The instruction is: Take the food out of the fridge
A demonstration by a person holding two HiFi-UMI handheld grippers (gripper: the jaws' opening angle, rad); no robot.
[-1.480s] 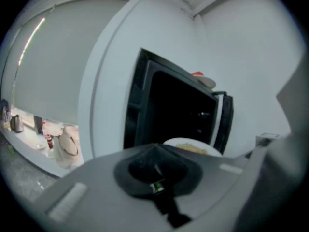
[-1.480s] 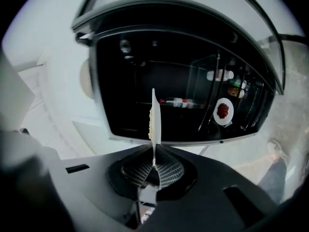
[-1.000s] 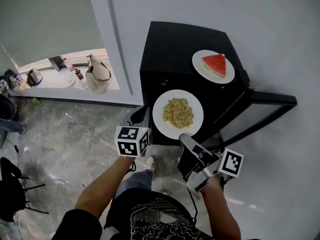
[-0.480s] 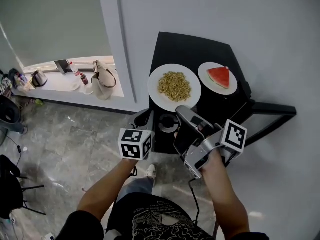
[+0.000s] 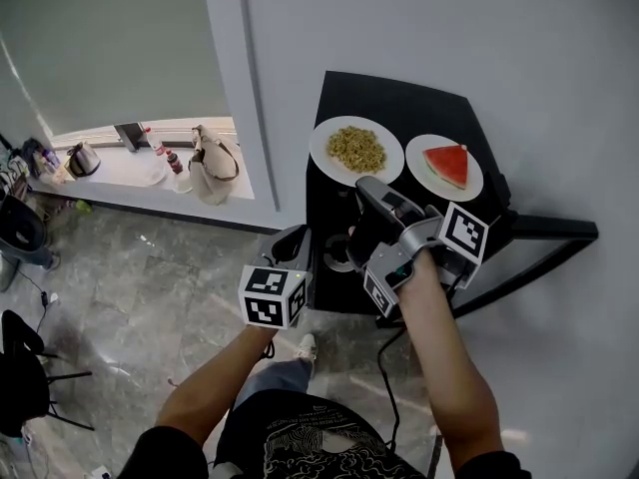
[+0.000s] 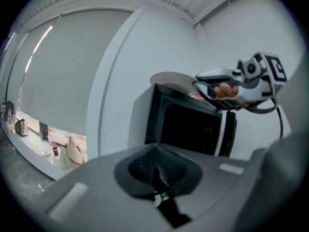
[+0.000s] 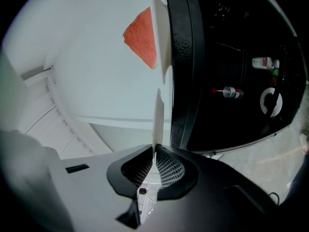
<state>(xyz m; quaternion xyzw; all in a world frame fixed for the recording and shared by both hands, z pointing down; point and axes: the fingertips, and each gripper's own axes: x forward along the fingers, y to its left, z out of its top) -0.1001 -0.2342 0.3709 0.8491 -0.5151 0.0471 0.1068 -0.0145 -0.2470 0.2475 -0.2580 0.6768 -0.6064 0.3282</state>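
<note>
A white plate of yellow noodles (image 5: 356, 150) hangs just over the top of the black fridge (image 5: 399, 103), with my right gripper (image 5: 365, 184) shut on its near rim. The right gripper view shows that plate (image 7: 156, 111) edge-on between the pads. Next to it on the fridge top rests a white plate with a watermelon slice (image 5: 446, 165), whose red slice (image 7: 142, 35) also shows in the right gripper view. My left gripper (image 5: 292, 239) is held low at the fridge's left front, shut and empty (image 6: 157, 170).
The fridge door (image 5: 544, 230) stands open to the right, and small bottles (image 7: 231, 92) show inside. A windowsill (image 5: 120, 173) at the left holds a bag (image 5: 212, 153), a kettle and bottles. A chair (image 5: 20, 367) stands at the lower left on the tiled floor.
The right gripper has carried the noodle plate up and away from me, from in front of the fridge to over its top beside the watermelon plate. The left gripper has barely moved.
</note>
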